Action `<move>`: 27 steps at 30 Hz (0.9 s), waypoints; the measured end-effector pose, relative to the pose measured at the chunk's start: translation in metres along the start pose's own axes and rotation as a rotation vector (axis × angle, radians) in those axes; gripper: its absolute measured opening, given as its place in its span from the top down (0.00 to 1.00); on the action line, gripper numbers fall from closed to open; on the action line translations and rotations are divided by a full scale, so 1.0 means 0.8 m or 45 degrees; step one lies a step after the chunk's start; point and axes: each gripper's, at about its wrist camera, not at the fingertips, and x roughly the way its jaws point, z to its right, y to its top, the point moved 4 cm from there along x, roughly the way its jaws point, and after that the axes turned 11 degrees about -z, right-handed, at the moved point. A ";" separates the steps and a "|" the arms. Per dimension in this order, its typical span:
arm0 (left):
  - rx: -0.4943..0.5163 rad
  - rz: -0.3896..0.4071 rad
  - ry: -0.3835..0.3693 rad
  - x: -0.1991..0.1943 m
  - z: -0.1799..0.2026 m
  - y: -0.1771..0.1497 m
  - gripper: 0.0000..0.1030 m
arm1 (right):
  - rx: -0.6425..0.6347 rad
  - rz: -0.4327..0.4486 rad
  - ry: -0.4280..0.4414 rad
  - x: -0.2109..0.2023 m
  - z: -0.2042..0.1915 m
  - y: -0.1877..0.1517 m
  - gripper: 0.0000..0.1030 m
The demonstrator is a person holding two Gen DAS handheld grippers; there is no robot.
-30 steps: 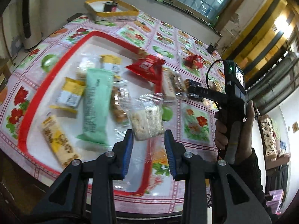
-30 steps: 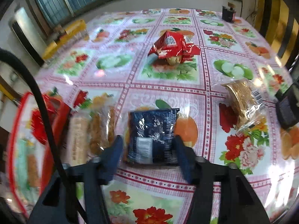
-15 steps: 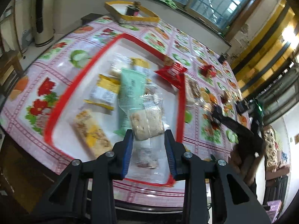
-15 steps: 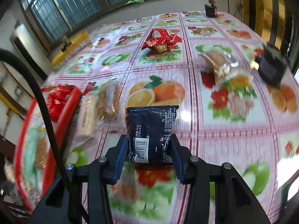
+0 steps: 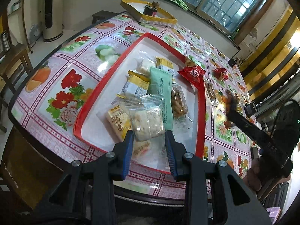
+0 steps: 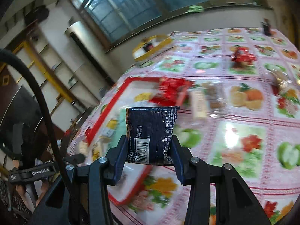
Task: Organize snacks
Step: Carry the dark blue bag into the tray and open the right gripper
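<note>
A red-rimmed white tray (image 5: 112, 69) holds several wrapped snacks: yellow packs, a green pack (image 5: 161, 86) and a red pack (image 5: 193, 74) on its far rim. My left gripper (image 5: 149, 142) is shut on a clear-wrapped rice cake (image 5: 148, 121), held above the tray's near end. My right gripper (image 6: 149, 151) is shut on a dark blue snack pack (image 6: 151, 131), held in the air over the tray's right edge (image 6: 110, 108). The right gripper shows at the right of the left wrist view (image 5: 231, 106).
More snacks lie on the flowered tablecloth (image 6: 243, 131) right of the tray: a beige bar (image 6: 197, 104), a brown pack (image 6: 213, 95), a red pack (image 6: 241, 57). A yellow box (image 5: 150, 14) stands at the far table edge. A stool (image 5: 13, 56) stands at the left.
My right gripper closed on the dark blue pack, lifted it off the table and carried it left toward the tray. My left gripper lifted the rice cake and drew back over the tray's near end.
</note>
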 end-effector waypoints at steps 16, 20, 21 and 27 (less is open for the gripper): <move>0.021 -0.082 0.074 0.045 -0.017 0.045 0.66 | 0.000 -0.138 -0.067 0.095 0.004 0.044 0.69; 0.032 -0.060 0.073 0.043 -0.019 0.047 0.63 | 0.000 -0.135 -0.070 0.101 0.004 0.048 0.68; 0.033 -0.055 0.073 0.043 -0.018 0.047 0.61 | 0.001 -0.126 -0.071 0.098 0.005 0.048 0.68; -0.030 0.032 0.092 0.023 -0.026 0.050 0.42 | 0.002 -0.054 0.023 0.059 0.009 0.042 0.61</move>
